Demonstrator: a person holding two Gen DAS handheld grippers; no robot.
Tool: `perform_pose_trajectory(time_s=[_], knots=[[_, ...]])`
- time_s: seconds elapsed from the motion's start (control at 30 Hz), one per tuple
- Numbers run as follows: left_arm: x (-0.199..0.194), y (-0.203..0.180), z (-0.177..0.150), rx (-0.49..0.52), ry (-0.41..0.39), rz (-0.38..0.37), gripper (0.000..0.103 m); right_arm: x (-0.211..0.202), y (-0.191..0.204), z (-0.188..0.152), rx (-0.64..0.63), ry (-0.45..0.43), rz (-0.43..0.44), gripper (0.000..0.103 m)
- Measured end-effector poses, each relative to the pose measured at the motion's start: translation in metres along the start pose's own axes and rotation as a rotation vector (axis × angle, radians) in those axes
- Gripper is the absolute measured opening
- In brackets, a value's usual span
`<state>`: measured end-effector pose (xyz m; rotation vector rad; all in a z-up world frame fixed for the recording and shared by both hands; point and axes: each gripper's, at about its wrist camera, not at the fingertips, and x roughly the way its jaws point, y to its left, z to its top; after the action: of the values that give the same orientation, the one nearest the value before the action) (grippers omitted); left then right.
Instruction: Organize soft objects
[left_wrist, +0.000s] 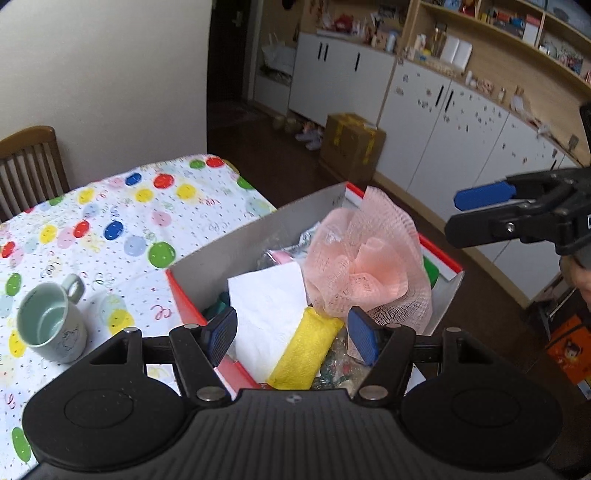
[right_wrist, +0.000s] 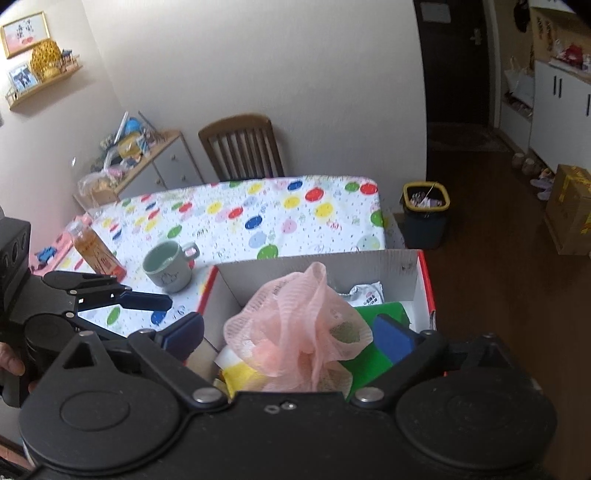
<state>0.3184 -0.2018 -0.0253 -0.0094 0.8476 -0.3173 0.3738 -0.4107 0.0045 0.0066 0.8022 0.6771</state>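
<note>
Both grippers, left (left_wrist: 293, 334) and right (right_wrist: 290, 334), hung wide open, holding nothing, above the box (right_wrist: 317, 264). Its pink mesh puff (right_wrist: 295, 325) rose past the rim, beside a mug (right_wrist: 168, 267) on the tabletop (right_wrist: 258, 214).

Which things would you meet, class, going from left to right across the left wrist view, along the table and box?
Wooden chair → green mug → white paper → yellow cloth → pink mesh sponge → right gripper.

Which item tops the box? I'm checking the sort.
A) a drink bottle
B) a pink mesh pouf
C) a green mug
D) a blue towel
B: the pink mesh pouf bulges above the box, while the mug and bottle stand outside it on the table.
</note>
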Motion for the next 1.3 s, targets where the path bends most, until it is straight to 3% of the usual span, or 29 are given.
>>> perform_pose_trajectory(time_s=[0.07,0.27,0.4,0.57,0.63,0.67,0.97,1.3], knots=[[-0.011,0.001,-0.003,0.002,-0.026,0.003,0.073,-0.007,0.007,-0.005,0.002,-0.026,-0.013,0.100],[-0.041,0.004,-0.014,-0.012,-0.091,0.000,0.074,-0.026,0.029,-0.021,0.027,-0.127,-0.050,0.102],[-0.058,0.004,-0.022,0.003,-0.133,0.007,0.086,-0.035,0.043,-0.034,0.043,-0.189,-0.081,0.103],[-0.073,0.008,-0.033,-0.024,-0.155,-0.006,0.088,-0.045,0.062,-0.053,0.055,-0.269,-0.137,0.103],[-0.078,0.007,-0.037,-0.020,-0.166,-0.001,0.101,-0.048,0.068,-0.059,0.059,-0.285,-0.150,0.103],[-0.082,0.007,-0.040,-0.021,-0.173,-0.003,0.102,-0.049,0.072,-0.063,0.061,-0.290,-0.161,0.103],[-0.106,0.006,-0.057,-0.008,-0.249,0.008,0.103,-0.056,0.100,-0.089,0.094,-0.317,-0.205,0.103],[-0.117,0.008,-0.068,0.007,-0.274,-0.004,0.103,-0.055,0.118,-0.101,0.118,-0.328,-0.236,0.103]])
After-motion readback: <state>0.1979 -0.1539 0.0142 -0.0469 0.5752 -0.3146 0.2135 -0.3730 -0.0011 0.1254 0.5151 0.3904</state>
